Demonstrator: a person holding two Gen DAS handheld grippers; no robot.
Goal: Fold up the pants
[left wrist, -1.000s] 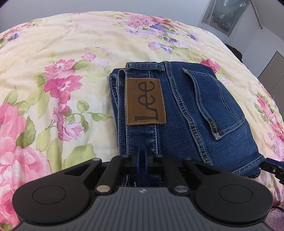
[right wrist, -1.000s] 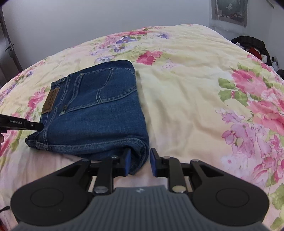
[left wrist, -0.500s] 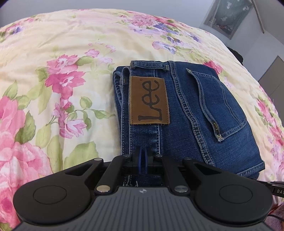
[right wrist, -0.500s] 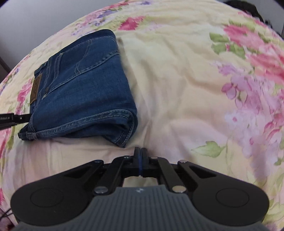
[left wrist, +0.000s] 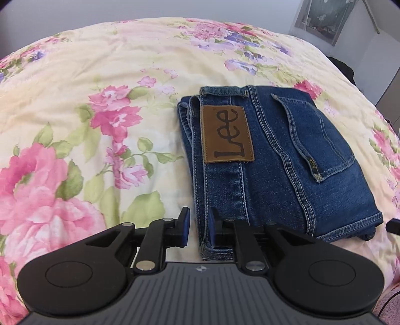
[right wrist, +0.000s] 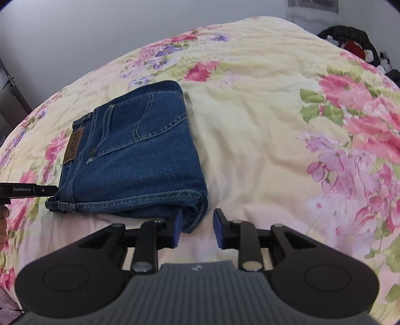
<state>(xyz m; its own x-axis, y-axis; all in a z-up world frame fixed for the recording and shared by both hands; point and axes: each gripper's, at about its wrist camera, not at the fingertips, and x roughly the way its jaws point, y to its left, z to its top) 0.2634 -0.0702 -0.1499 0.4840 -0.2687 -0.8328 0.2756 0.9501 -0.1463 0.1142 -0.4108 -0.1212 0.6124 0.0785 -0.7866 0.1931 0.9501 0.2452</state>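
The blue jeans lie folded into a compact rectangle on the floral bedspread, brown Lee patch and back pocket facing up. In the right wrist view the jeans lie left of centre. My left gripper is open at the near waistband corner, with the denim edge between its blue pads but not clamped. My right gripper is open at the near folded corner, its left pad touching the denim. The left gripper's tip shows at the jeans' left corner.
The floral bedspread spreads wide to the right of the jeans. A dark pile of clothes lies at the bed's far right edge. A picture hangs on the wall behind.
Both grippers were shut half a second ago and have opened. The left has let go of the waistband edge. The right has moved back close to the folded corner.
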